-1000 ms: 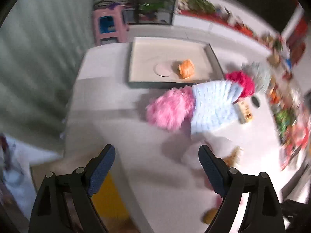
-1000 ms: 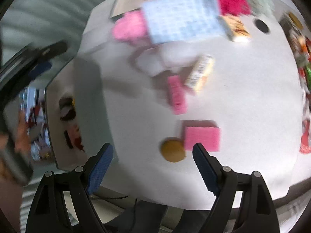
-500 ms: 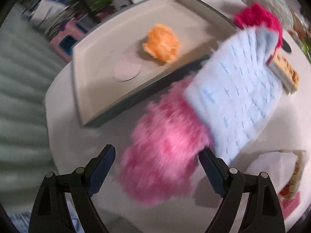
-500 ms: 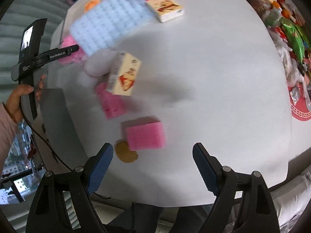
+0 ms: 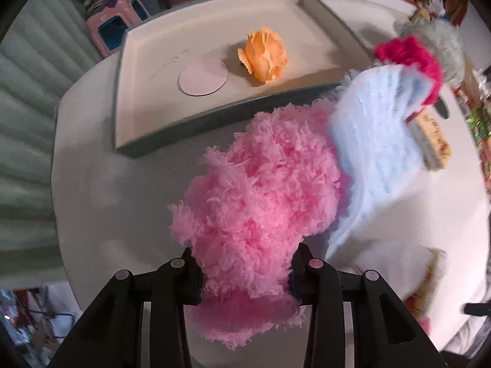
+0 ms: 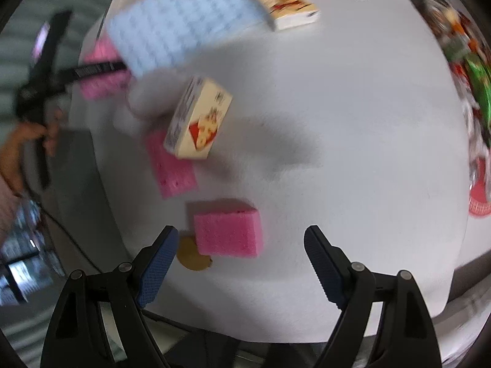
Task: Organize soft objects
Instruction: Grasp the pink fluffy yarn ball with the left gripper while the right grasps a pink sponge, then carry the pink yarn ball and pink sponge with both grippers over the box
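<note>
Pink fluffy pompom (image 5: 260, 196): shaggy yarn, bunched, near end pinched between the left tongs (image 5: 245, 273), whose jaws have just closed on it. Light blue knitted cloth (image 5: 380, 141): draped just right of the pompom. Pink sponge block (image 6: 228, 233): flat on the surface, just ahead of the gaping right tongs (image 6: 241, 257).

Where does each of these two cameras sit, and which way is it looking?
Left wrist: on the left claw, looking down at the pink fluff it squeezes and the tray; only its fingers show.
Right wrist: on the open right claw, looking down over the pink sponge; a hand holds the left claw there.
Both show the blue cloth and the table.
</note>
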